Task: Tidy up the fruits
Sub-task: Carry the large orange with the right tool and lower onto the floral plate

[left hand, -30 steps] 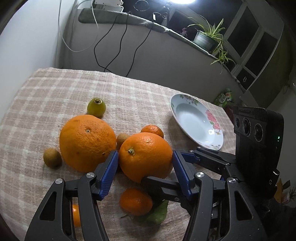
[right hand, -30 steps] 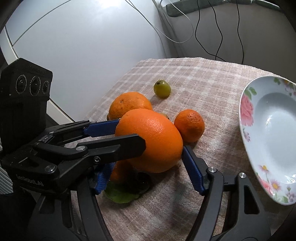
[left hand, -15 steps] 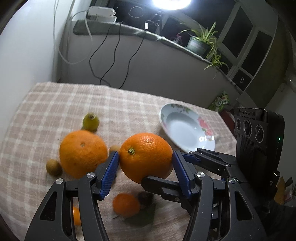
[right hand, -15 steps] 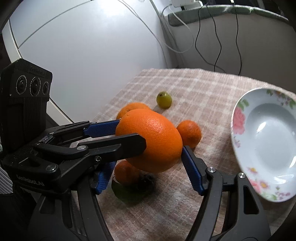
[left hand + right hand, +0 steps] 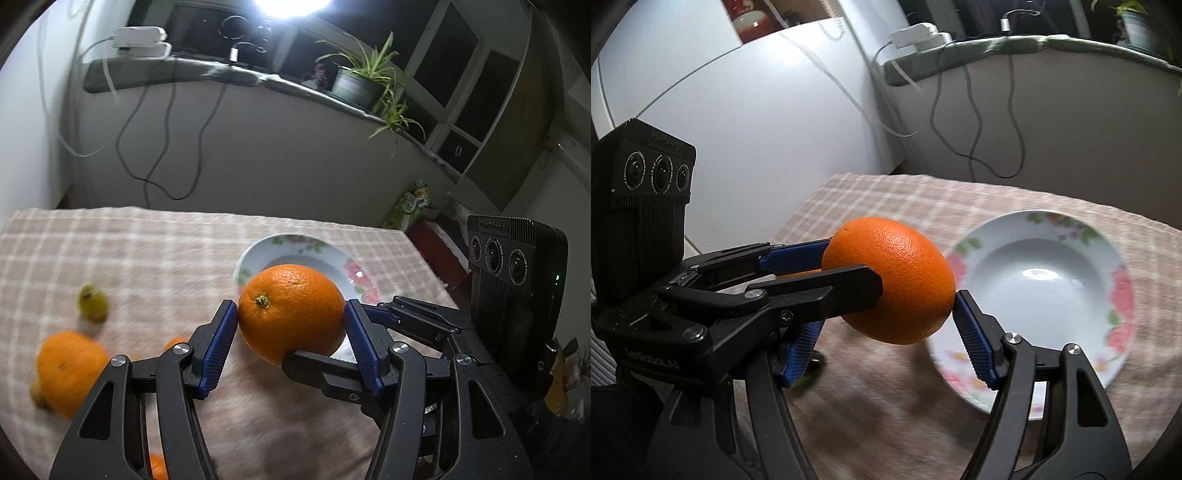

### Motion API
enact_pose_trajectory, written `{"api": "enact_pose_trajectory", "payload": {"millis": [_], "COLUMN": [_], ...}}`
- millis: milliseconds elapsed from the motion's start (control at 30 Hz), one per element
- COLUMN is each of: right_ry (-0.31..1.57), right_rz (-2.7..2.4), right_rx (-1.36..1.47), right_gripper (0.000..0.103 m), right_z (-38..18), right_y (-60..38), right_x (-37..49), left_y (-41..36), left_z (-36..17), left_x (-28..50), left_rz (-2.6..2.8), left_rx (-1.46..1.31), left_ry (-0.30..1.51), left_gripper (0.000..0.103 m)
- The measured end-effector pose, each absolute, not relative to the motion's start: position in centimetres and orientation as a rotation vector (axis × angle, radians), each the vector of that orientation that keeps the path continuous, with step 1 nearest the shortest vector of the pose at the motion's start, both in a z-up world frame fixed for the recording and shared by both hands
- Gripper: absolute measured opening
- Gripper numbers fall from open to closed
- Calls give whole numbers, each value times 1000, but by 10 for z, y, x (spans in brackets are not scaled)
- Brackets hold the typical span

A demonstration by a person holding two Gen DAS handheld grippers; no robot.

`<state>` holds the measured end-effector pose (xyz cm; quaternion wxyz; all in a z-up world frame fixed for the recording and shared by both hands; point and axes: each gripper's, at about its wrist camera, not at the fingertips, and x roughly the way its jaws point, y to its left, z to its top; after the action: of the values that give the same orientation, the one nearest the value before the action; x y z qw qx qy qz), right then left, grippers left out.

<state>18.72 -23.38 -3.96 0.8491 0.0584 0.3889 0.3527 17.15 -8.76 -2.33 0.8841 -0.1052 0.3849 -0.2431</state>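
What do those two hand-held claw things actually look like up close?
Each gripper, left gripper and right gripper, is a matte black plastic frame with silver screws and two fingers tipped with ribbed blue pads. Each also carries a black ribbed box with three round lenses; the one in the left view shows a tiny green light. Faint embossed lettering marks the bodies.

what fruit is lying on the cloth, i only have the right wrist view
observer: a second large orange, blurred, lies on the cloth to the left of the held one.
operator: anything near it
observer: a small green fruit sits beyond it, apart from it.
operator: does the left gripper really have the held orange
observer: yes, the left gripper presses its blue pads on both sides of the held orange, stem end facing its camera.
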Motion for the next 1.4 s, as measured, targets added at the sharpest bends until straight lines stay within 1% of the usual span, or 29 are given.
{"api": "enact_pose_trajectory", "payload": {"millis": [400,633,933,1400], "right_ry": [841,872,901,902], "right_rz": [658,614,555,526], "right_rx": [169,182,141,58], "right_gripper": [73,73,73,73], "right_z": [-54,-66,-72,-75], "right_y": [-285,-302,-306,-292], "right_x": [228,246,256,260], "left_y": [-136,-151,-154,-154], "left_z": [-35,-49,-59,-62], "left_x": [219,238,249,257], "left_rz": [-559,-575,-581,-543], "left_rx": [-226,-245,-286,-256], "left_ry": [852,890,920,922], "left_gripper": [59,59,59,59]}}
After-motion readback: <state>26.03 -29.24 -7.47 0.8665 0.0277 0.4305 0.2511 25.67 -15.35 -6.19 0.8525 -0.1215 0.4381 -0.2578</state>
